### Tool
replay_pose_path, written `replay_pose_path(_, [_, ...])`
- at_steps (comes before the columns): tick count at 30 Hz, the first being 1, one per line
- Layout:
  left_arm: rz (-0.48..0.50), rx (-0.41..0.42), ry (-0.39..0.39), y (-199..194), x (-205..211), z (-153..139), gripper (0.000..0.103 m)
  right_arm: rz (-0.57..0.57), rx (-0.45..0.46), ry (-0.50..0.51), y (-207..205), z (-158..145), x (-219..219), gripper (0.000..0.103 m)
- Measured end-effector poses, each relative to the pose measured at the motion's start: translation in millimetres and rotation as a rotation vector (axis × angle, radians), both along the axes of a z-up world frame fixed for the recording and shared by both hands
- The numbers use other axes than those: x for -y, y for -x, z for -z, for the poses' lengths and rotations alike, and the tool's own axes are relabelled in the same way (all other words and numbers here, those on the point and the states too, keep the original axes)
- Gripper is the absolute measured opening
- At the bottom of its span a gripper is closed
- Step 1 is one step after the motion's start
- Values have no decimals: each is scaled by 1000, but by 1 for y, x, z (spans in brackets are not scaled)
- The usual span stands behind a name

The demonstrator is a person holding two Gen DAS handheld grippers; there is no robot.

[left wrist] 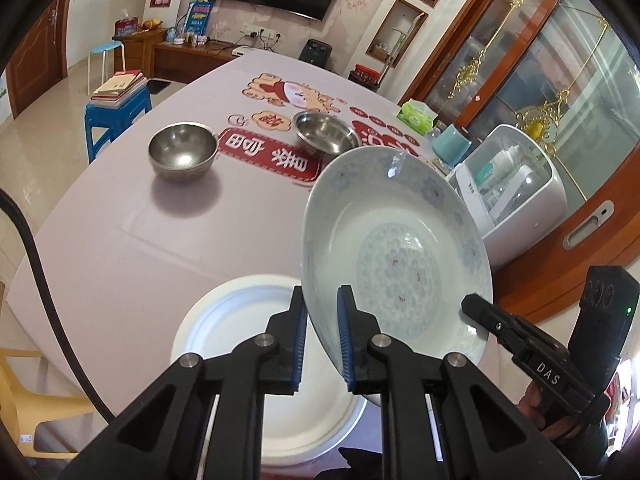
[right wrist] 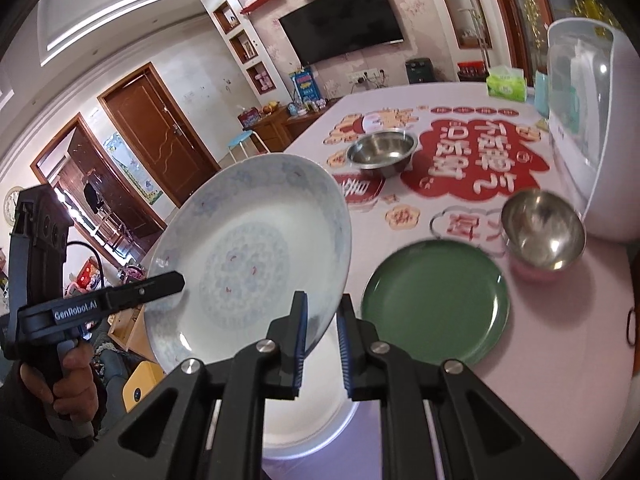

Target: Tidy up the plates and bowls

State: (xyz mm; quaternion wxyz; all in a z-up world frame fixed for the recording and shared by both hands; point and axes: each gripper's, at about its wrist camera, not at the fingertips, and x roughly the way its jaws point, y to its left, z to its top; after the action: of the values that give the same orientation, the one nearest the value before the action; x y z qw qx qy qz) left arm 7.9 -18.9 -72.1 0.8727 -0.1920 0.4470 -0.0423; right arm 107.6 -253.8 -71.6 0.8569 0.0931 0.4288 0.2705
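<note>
Currently, working left to right across the pink table (left wrist: 120,248): a round steel bowl (left wrist: 182,151) stands alone at the left, well apart from a flatter steel basin (left wrist: 326,132) farther back on the red printed lettering. At the near edge lies a white plate (left wrist: 240,320), flat on the cloth. Above it, tilted steeply on edge, is the patterned porcelain plate (left wrist: 396,248), held clear of the table by both tools. The left gripper (left wrist: 322,340) is clamped on its lower rim, blue pads pressing either face. The right gripper (right wrist: 322,340) pinches the opposite rim in the same manner, jaws closed onto the porcelain. Further right, the right wrist view shows a green plate (right wrist: 436,300) flat on the cloth, with a small steel bowl (right wrist: 544,230) just beyond it. A white dish cabinet (left wrist: 516,200) stands at the far right.
</note>
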Motion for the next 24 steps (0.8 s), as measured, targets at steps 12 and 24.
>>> replay_pose_path(12, [50,-61,-25,24,-23,17,13,43,-65,46,46,19,-29,15])
replay_pose_path(24, [118,-180,-69,25,-32,51,13,83,-133,123,68,40,-50,15])
